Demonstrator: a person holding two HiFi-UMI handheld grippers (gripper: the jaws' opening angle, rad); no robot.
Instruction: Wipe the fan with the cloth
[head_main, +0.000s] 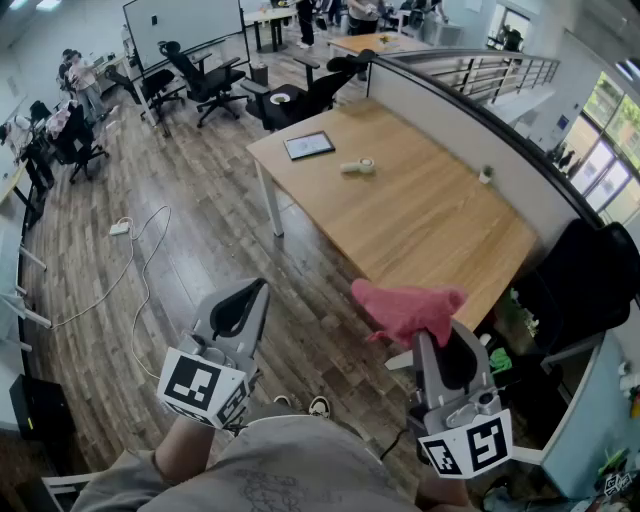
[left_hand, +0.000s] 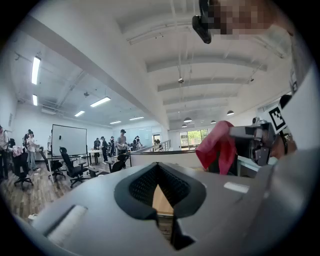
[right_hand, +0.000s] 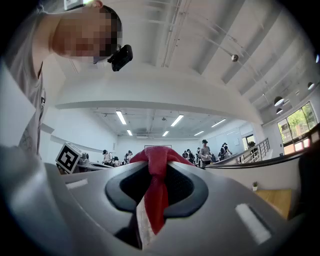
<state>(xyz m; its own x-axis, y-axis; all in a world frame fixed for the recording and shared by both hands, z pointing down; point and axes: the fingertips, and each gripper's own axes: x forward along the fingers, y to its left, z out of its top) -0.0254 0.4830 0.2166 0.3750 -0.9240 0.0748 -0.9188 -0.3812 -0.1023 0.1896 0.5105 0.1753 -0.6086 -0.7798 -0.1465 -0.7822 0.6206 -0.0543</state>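
A pinkish-red cloth (head_main: 408, 306) hangs bunched from my right gripper (head_main: 428, 338), which is shut on it low at the right in the head view. In the right gripper view the cloth (right_hand: 157, 192) is pinched between the black pads and drapes over the jaw tips (right_hand: 159, 156). My left gripper (head_main: 254, 288) is held out low at the left, shut with nothing in it; its jaws meet in the left gripper view (left_hand: 159, 167). From there the cloth (left_hand: 218, 146) and the right gripper (left_hand: 254, 139) show off to the right. No fan can be made out in any view.
A long wooden table (head_main: 420, 225) stands ahead with a tablet (head_main: 308, 145), a small white object (head_main: 358, 166) and a tiny plant (head_main: 485, 174) beside a grey partition (head_main: 470, 130). Office chairs (head_main: 205, 75) and people are behind. A cable (head_main: 140, 260) crosses the wood floor.
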